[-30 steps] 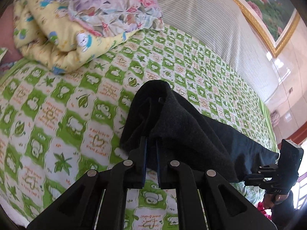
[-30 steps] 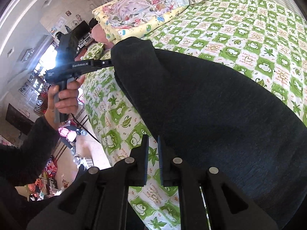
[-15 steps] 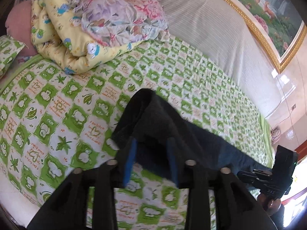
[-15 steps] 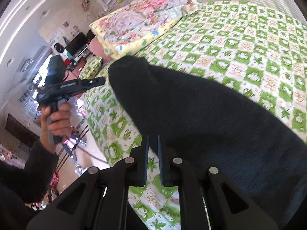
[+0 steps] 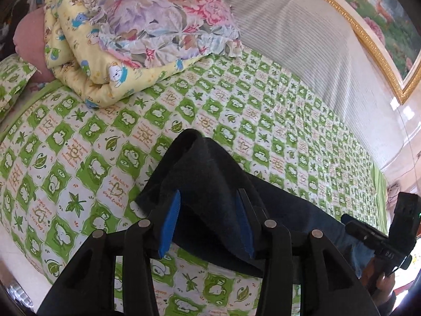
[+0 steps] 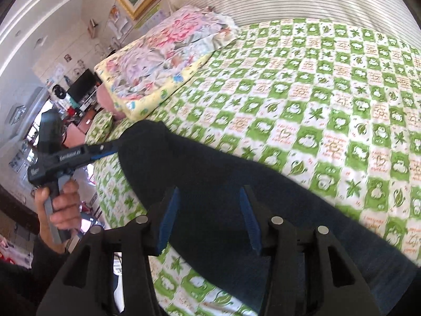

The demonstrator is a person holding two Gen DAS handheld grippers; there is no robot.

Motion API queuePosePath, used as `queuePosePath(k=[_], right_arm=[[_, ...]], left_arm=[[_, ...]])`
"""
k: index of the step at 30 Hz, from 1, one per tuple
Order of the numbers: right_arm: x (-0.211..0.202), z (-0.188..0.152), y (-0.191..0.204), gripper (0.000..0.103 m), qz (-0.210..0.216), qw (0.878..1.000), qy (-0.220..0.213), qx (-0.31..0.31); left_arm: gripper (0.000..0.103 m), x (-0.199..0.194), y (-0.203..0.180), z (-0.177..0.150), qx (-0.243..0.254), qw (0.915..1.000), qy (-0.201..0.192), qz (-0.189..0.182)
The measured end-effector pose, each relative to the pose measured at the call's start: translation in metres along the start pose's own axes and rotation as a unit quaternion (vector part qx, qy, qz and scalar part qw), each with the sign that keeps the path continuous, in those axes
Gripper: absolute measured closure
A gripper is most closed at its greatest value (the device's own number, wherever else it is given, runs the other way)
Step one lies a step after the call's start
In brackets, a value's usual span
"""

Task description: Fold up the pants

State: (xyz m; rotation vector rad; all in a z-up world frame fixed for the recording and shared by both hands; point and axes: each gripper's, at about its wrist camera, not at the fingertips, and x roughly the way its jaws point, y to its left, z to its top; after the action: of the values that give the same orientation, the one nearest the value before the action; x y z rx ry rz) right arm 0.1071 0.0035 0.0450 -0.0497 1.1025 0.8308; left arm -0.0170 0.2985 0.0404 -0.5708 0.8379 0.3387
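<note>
Both tools let go since a second ago
Your left tool (image 5: 208, 221) and right tool (image 6: 210, 218) are opening, nothing pinched; pants (image 6: 223, 184) lie folded on the bed (image 5: 92, 158), maybe another fold left.

Each wrist camera looks steeply down along its own gripper fingers, close above the dark pants (image 5: 210, 184) on the green checked bedspread (image 6: 329, 92), which both views share.
</note>
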Motion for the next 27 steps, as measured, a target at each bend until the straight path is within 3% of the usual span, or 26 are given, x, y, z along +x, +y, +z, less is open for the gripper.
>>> queuePosePath(k=[11, 21, 27], right_arm=[[0.035, 0.04, -0.056, 0.053, -0.026, 0.997, 0.009, 0.073], [0.092, 0.041, -0.069, 0.053, -0.03, 0.994, 0.079, 0.066], [0.1, 0.028, -0.049, 0.054, -0.006, 0.993, 0.115, 0.005]], left_arm=[[0.049, 0.025, 0.039, -0.021, -0.028, 0.9972, 0.029, 0.064], [0.05, 0.046, 0.05, -0.024, -0.058, 0.9966, 0.051, 0.029], [0.05, 0.057, 0.045, -0.022, -0.057, 0.9973, 0.044, 0.014]])
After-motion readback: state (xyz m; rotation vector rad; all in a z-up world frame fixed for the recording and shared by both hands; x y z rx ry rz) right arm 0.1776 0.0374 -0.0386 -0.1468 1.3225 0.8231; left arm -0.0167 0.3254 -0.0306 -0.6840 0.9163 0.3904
